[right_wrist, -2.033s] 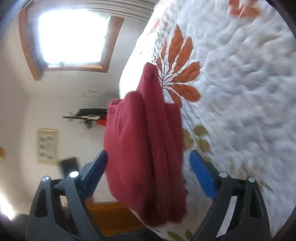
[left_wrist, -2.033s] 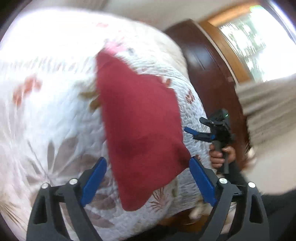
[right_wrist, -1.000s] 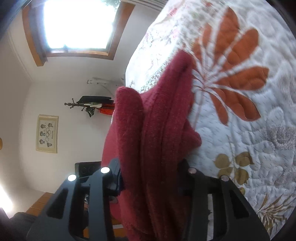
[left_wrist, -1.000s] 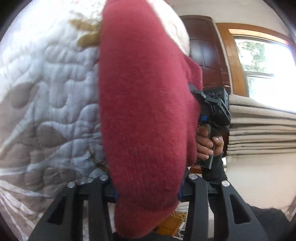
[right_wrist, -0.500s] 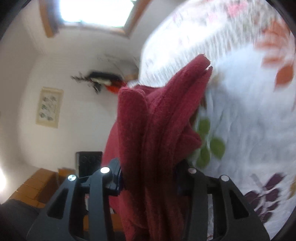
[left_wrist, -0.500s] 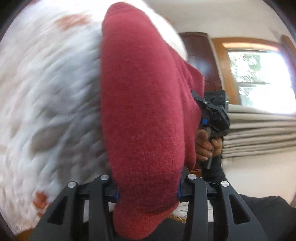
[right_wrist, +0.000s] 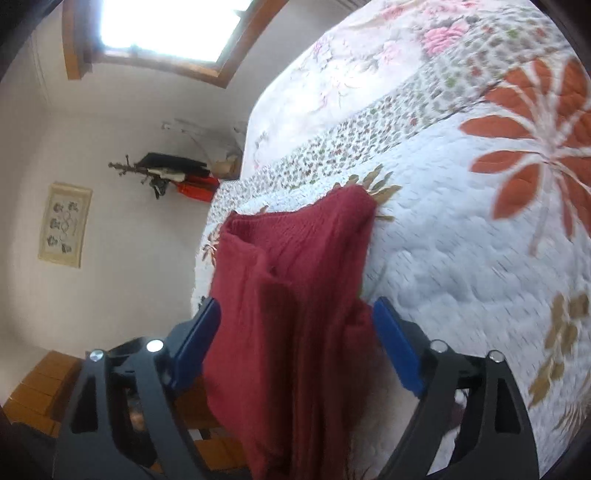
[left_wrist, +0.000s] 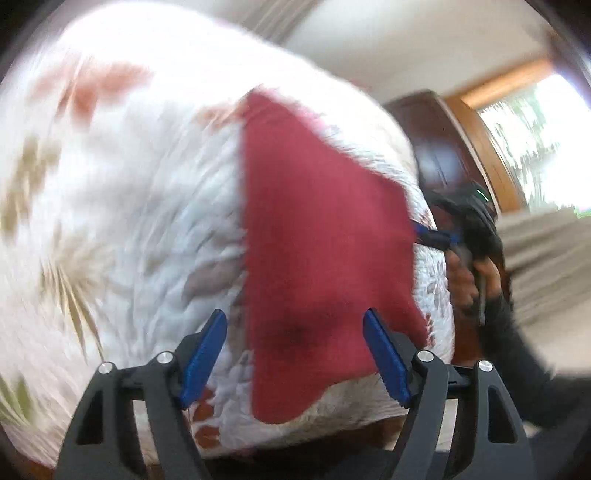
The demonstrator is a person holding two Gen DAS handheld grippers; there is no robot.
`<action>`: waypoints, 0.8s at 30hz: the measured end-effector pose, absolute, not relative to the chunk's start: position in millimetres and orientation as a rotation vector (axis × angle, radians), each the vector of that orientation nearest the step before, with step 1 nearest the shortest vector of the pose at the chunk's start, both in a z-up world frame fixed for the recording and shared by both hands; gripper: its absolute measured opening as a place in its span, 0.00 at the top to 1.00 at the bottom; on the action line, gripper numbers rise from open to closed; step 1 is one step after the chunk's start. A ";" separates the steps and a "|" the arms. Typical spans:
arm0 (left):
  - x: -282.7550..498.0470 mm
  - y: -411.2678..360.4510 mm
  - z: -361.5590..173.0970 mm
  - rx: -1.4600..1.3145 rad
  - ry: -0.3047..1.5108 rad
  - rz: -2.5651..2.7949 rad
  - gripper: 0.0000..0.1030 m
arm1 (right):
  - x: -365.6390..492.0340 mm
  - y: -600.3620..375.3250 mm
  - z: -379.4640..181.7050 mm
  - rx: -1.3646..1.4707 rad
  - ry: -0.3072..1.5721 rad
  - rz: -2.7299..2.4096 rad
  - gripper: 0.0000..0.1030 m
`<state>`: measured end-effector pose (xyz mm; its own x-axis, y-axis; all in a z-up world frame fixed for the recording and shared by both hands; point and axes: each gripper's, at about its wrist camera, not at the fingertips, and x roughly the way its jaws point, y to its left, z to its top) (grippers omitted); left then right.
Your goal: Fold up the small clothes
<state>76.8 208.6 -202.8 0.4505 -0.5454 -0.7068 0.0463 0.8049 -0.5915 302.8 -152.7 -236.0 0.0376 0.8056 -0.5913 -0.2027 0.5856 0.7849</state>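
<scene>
A folded dark red knitted garment (left_wrist: 317,251) lies on the white floral quilt (left_wrist: 122,206), its near end hanging a little over the bed's edge. My left gripper (left_wrist: 295,354) is open, its blue pads on either side of the garment's near end, apart from it. In the right wrist view the same red garment (right_wrist: 295,295) lies in layered folds on the quilt (right_wrist: 461,258). The right gripper (right_wrist: 295,343) is open around its near end; this right gripper (left_wrist: 439,236) also shows beyond the garment's right edge in the left view, held by a hand.
A dark wooden headboard (left_wrist: 443,147) and a bright window (left_wrist: 535,140) stand past the bed on the right. Stacked grey blankets (left_wrist: 546,254) lie there too. In the right view a coat rack (right_wrist: 162,170), a framed picture (right_wrist: 64,225) and a window (right_wrist: 166,26) line the wall.
Both grippers were shut on the red garment, holding it up, half a second ago. Now both have opened and drawn back, and the garment lies flat on the quilt.
</scene>
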 end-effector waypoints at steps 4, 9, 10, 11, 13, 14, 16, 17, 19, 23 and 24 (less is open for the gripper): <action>71.7 159.0 -171.2 -0.411 0.979 -0.522 0.27 | 312.8 -115.4 -238.1 0.544 1.341 0.866 0.63; 78.6 77.5 -193.0 -0.268 1.070 -0.730 0.27 | 322.0 -113.2 -246.9 0.458 1.330 0.792 0.76; 75.3 71.1 -200.1 -0.258 1.087 -0.744 0.27 | 322.8 -116.7 -255.0 0.461 1.346 0.764 0.71; 79.5 57.5 -209.2 -0.253 1.121 -0.752 0.27 | 322.4 -120.5 -257.0 0.483 1.348 0.757 0.67; 83.1 55.0 -221.7 -0.255 1.155 -0.755 0.27 | 316.3 -131.3 -245.8 0.537 1.316 0.765 0.60; 80.9 56.0 -222.0 -0.258 1.156 -0.757 0.26 | 311.6 -136.9 -236.1 0.542 1.285 0.764 0.60; 80.5 58.8 -220.5 -0.289 1.148 -0.768 0.25 | 298.1 -143.4 -210.5 0.534 1.215 0.785 0.60; 80.3 62.1 -221.2 -0.305 1.150 -0.772 0.25 | 288.6 -141.6 -199.7 0.527 1.191 0.815 0.60; 85.6 74.5 -229.0 -0.338 1.152 -0.771 0.24 | 266.5 -122.5 -188.2 0.459 1.185 0.882 0.60; 91.9 68.7 -232.2 -0.393 1.161 -0.763 0.24 | 250.5 -93.0 -220.8 0.269 1.275 0.830 0.71; 90.7 68.1 -229.0 -0.400 1.161 -0.767 0.23 | 248.3 -93.3 -229.5 0.227 1.274 0.787 0.78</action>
